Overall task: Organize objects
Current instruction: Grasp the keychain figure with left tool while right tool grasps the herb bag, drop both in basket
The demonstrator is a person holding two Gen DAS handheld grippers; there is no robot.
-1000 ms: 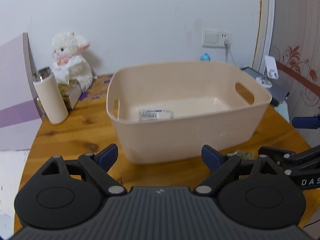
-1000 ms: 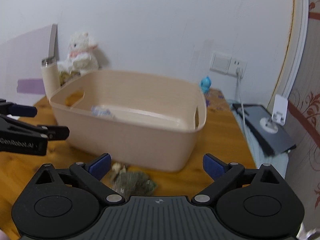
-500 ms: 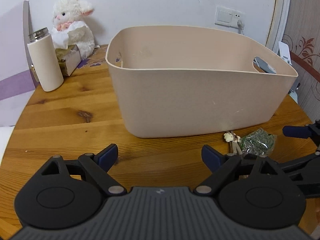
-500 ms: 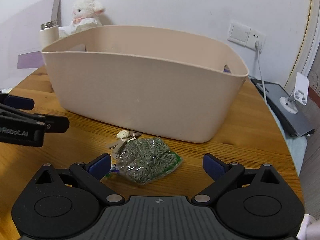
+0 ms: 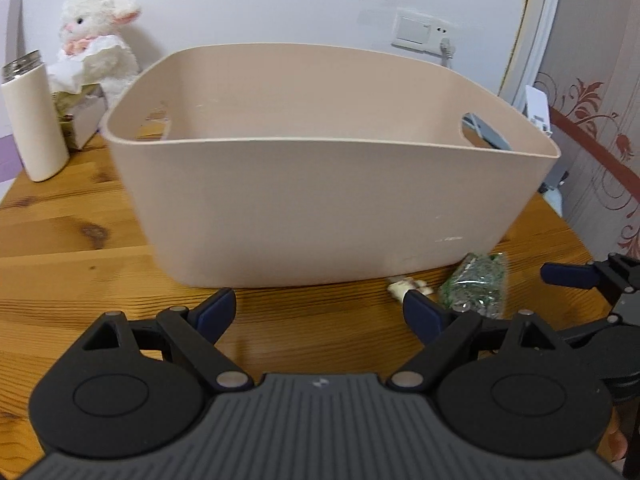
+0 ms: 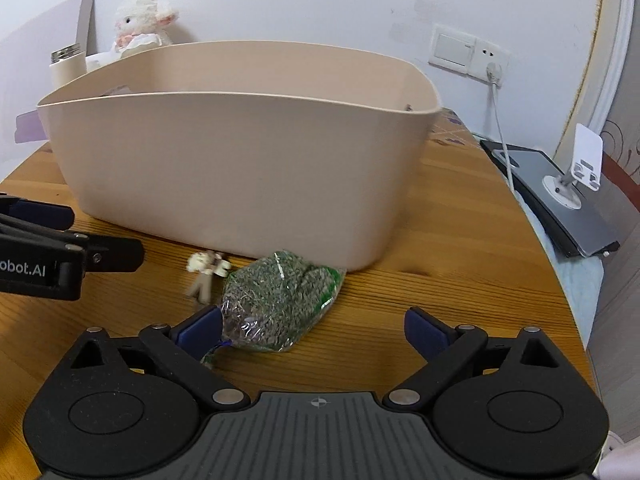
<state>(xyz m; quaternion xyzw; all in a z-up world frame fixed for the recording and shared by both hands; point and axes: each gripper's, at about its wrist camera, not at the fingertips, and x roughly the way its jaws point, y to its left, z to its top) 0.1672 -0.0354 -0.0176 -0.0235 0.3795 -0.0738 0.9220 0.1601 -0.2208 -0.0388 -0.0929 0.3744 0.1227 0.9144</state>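
A large beige plastic bin [image 5: 320, 200] stands on the wooden table [image 5: 60, 240]; it also shows in the right wrist view [image 6: 240, 176]. In front of it lie a clear bag of green dried herbs [image 6: 276, 300] and a small cream figurine [image 6: 206, 268]. Both also show in the left wrist view, the bag [image 5: 478, 282] and the figurine [image 5: 408, 288]. My right gripper [image 6: 314, 328] is open, low over the table, with the bag between its fingers, touching the left one. My left gripper [image 5: 320, 312] is open and empty in front of the bin.
A white tumbler [image 5: 34, 124], a tissue box [image 5: 82, 116] and a plush lamb [image 5: 100, 40] stand at the back left. A grey device with a phone stand [image 6: 568, 196] lies off the table's right edge. A wall socket with a cable [image 6: 492, 68] is behind.
Both grippers have dropped from above the bin down to table level. The right gripper has closed in on the herb bag, which now lies between its fingers.
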